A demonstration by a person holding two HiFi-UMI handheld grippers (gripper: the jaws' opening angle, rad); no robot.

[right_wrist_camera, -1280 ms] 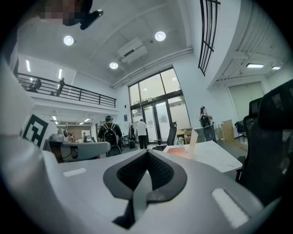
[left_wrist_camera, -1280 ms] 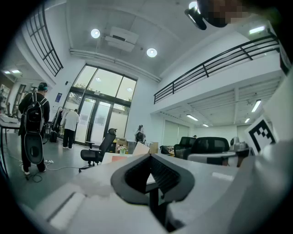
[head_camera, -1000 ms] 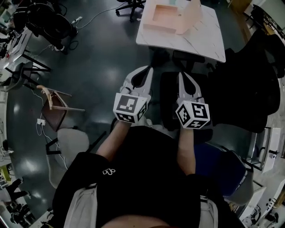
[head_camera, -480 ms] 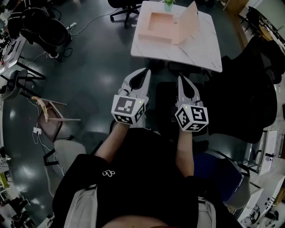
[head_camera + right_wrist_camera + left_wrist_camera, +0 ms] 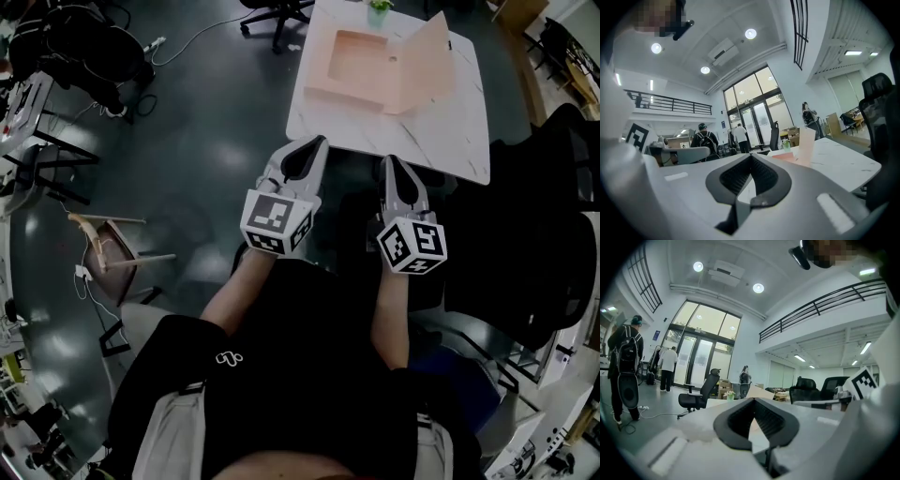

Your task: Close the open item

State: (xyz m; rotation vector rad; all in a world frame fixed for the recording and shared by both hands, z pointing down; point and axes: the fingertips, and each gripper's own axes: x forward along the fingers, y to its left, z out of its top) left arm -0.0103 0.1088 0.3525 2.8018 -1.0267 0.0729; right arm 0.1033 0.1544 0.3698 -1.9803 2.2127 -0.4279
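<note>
An open salmon-pink box file (image 5: 361, 61) lies on the white table (image 5: 441, 131) at the top of the head view. Its lid (image 5: 427, 56) stands tilted up on the right side. My left gripper (image 5: 314, 142) and right gripper (image 5: 389, 161) are held side by side, pointing at the table's near edge and short of it. Both are shut with nothing between the jaws. In the right gripper view the gripper (image 5: 751, 155) points level at the raised lid (image 5: 806, 144). Just past the left gripper (image 5: 753, 400) in its own view, the lid (image 5: 759, 392) peeks out.
A small green plant (image 5: 379, 7) stands at the table's far edge. Black office chairs (image 5: 525, 234) crowd the right side, and one (image 5: 277, 11) is beyond the table. A tipped wooden chair (image 5: 108, 239) lies on the dark floor at left. People stand far off by the glass doors (image 5: 628, 362).
Both grippers have moved forward toward the table, and the table with the open box now sits closer to their tips. Both stayed shut.
</note>
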